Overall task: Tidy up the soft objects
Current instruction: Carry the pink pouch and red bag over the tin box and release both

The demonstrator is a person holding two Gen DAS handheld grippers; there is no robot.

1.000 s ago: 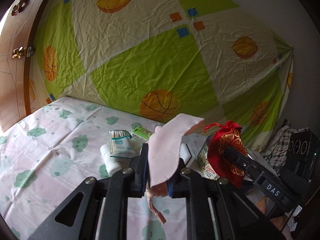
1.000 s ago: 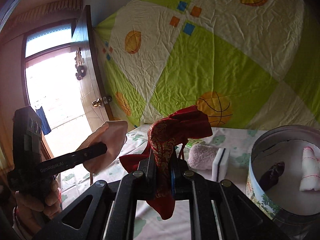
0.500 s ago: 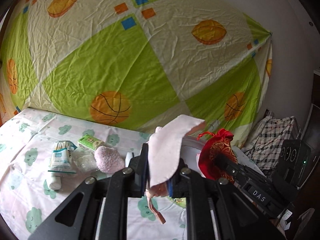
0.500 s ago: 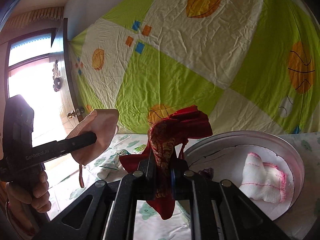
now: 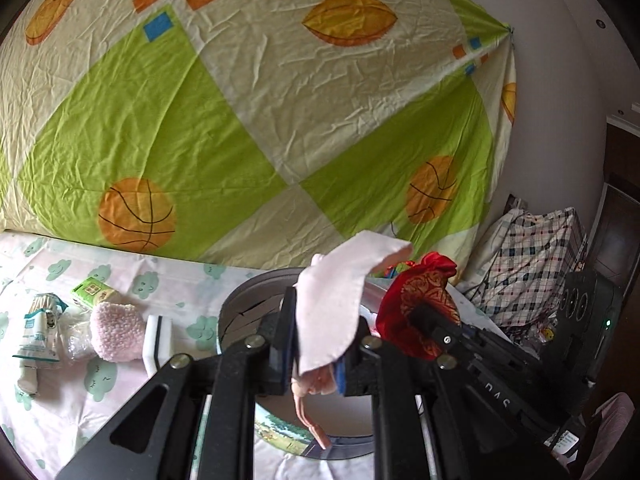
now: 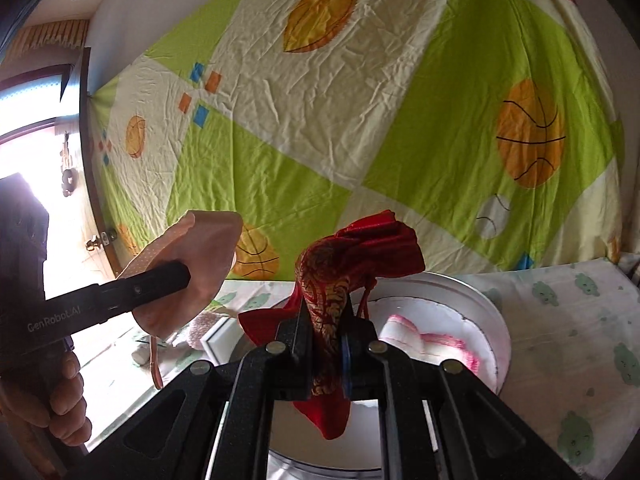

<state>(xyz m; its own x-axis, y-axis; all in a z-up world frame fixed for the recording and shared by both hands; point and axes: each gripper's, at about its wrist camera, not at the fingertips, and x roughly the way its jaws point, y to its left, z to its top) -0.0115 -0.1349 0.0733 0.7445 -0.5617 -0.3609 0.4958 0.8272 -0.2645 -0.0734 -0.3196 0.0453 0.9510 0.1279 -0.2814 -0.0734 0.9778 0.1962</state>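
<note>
Left gripper [image 5: 316, 344] clamps a pale pink cloth pouch [image 5: 340, 304] while right gripper [image 6: 326, 344] grips a red-and-gold drawstring bag [image 6: 340, 264], both above a round grey tin [image 6: 500, 332] on the bedsheet.

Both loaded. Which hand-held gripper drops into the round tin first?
Right, probably. The right hand-held gripper holds the red pouch right over the round tin; the left hand-held gripper, holding the pink cloth, sits nearer the tin's rim.

pink cloth [image 5: 340, 304], red pouch [image 6: 340, 272] (gold pattern)
</note>
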